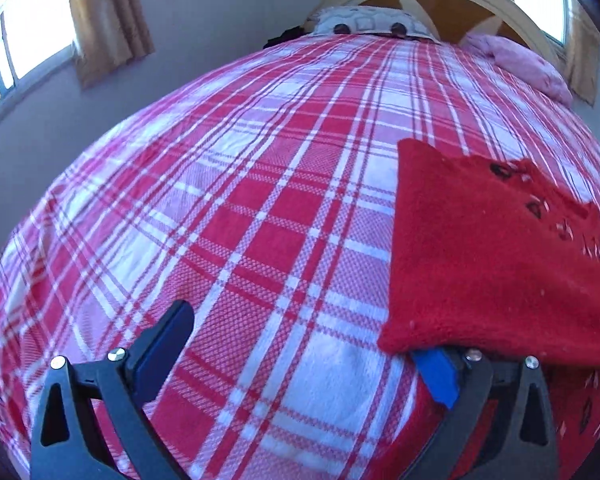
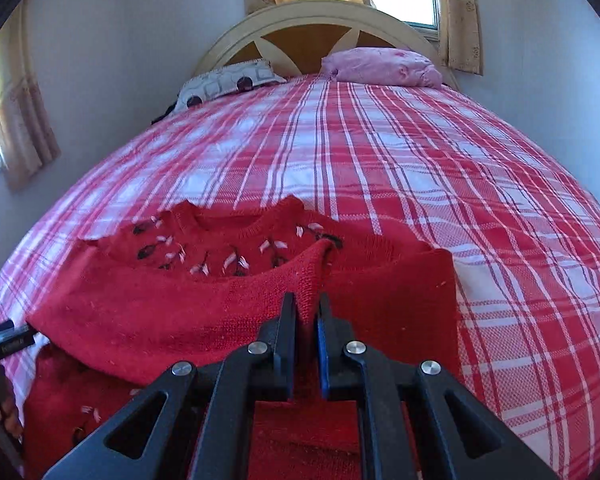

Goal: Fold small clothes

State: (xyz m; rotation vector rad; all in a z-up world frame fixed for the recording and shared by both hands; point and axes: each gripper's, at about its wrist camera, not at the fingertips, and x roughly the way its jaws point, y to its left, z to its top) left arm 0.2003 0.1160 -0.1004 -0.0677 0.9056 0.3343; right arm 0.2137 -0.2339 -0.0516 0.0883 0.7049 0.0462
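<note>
1. Lying on the near part of the bed (image 2: 420,168), the red sweater (image 2: 204,304) has one side folded over its front; its neckline and small embroidered flowers face the far headboard (image 2: 312,20).
2. The right gripper (image 2: 307,312) has its jaws nearly together, pinching a raised ridge of the sweater's knit between them.
3. The left gripper (image 1: 300,344) has its jaws spread wide over the checked bedspread with nothing pinched between them; a fold of the red sweater (image 1: 500,264) drapes over its right finger.
4. At the far end, a patterned pillow (image 2: 228,80) lies on the left and a pink pillow (image 2: 384,66) on the right.
</note>
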